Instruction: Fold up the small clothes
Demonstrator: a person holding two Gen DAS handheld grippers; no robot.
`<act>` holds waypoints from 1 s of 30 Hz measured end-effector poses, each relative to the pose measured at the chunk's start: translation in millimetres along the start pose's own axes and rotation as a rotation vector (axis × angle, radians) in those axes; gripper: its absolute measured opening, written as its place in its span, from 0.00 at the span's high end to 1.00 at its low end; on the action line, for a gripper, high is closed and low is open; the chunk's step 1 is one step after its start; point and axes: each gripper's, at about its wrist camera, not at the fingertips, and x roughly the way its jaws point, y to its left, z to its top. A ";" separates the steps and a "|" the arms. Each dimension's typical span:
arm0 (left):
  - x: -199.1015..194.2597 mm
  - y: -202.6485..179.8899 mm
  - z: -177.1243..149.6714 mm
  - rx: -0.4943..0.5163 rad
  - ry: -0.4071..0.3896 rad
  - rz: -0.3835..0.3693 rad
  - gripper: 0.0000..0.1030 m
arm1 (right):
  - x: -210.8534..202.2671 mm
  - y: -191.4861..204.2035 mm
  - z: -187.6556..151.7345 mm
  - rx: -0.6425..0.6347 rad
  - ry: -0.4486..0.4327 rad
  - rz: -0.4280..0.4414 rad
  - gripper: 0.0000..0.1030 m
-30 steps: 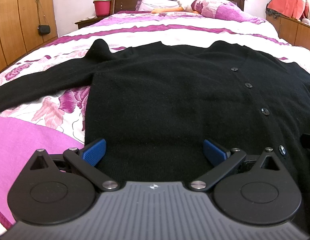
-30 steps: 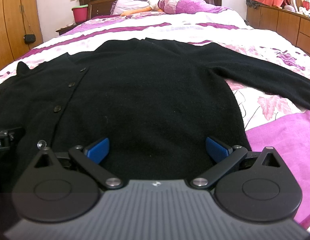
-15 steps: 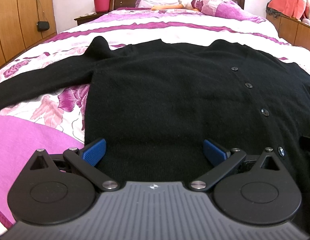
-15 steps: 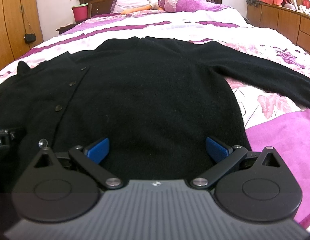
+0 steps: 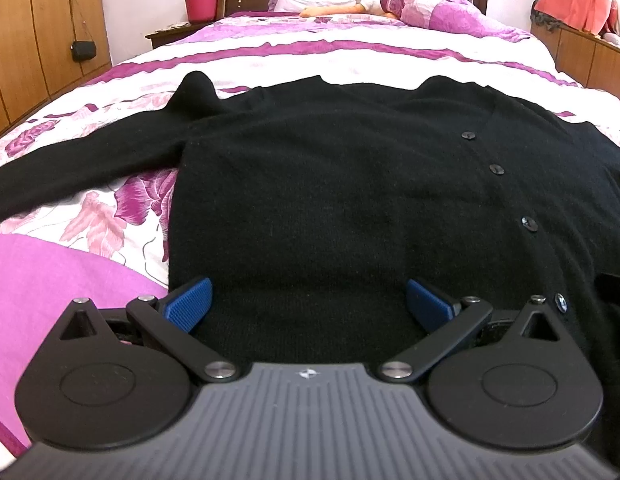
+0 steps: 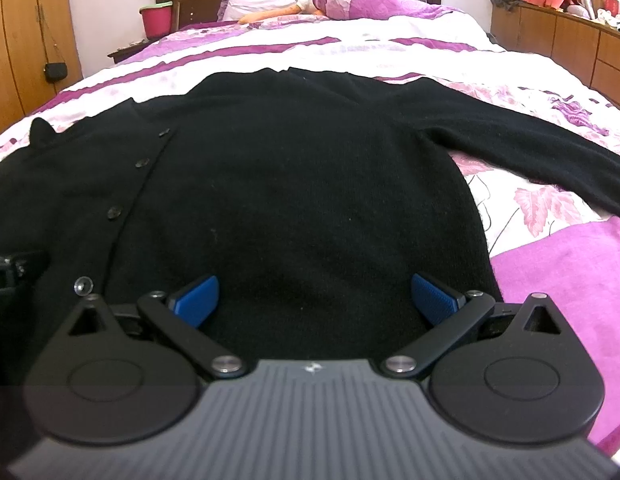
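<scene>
Two grippers spread wide, left gripper (image 5: 307,304) and right gripper (image 6: 316,300) empty, over black cardigan (image 5: 330,200) hem

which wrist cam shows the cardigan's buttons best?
Left wrist. Four buttons run clear and sharp down the cardigan on its right side, the lowest shiny one beside the frame. The right wrist view shows the same row at its left, darker and less distinct against the knit; the top one is barely visible.
</scene>
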 end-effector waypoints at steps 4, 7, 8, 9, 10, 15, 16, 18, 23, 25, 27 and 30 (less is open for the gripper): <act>-1.1 0.4 0.2 0.000 0.001 -0.003 0.00 | 0.2 0.8 -0.7 -0.009 0.000 -0.004 0.00; -2.6 -1.6 1.6 0.013 0.011 0.002 0.00 | -0.9 -0.8 0.9 -0.005 0.005 0.003 0.00; -3.4 -2.3 2.7 0.019 0.017 0.002 0.00 | -1.6 -1.2 1.6 -0.004 0.009 0.006 0.00; -4.6 -2.8 4.1 0.024 0.021 0.001 0.00 | -2.7 -1.6 2.9 -0.006 0.015 0.011 0.00; -6.1 -3.1 5.2 0.026 0.026 -0.002 0.00 | -3.7 -1.9 4.1 -0.007 0.020 0.016 0.00; -16.0 -2.3 11.8 0.020 0.051 -0.045 0.00 | -13.3 -10.8 13.1 0.023 0.046 0.087 0.00; -18.7 -1.7 13.7 0.015 0.051 -0.056 0.00 | -16.5 -13.6 15.1 0.030 0.047 0.110 0.00; -23.9 -1.3 18.2 0.002 0.051 -0.072 0.00 | -23.0 -19.7 18.9 0.048 0.044 0.148 0.00; -29.7 -6.9 34.5 0.005 0.044 -0.075 0.00 | -35.1 -44.5 29.4 0.106 0.006 0.176 0.00; -29.4 -10.7 41.2 0.015 0.039 -0.076 0.00 | -33.7 -60.1 34.2 0.142 -0.003 0.168 0.00; -27.8 -13.3 46.0 0.026 0.036 -0.070 0.00 | -29.4 -75.0 37.8 0.179 -0.008 0.136 0.00; -21.6 -15.3 50.7 0.032 0.039 -0.054 0.00 | -22.1 -99.1 42.6 0.253 -0.017 0.089 0.00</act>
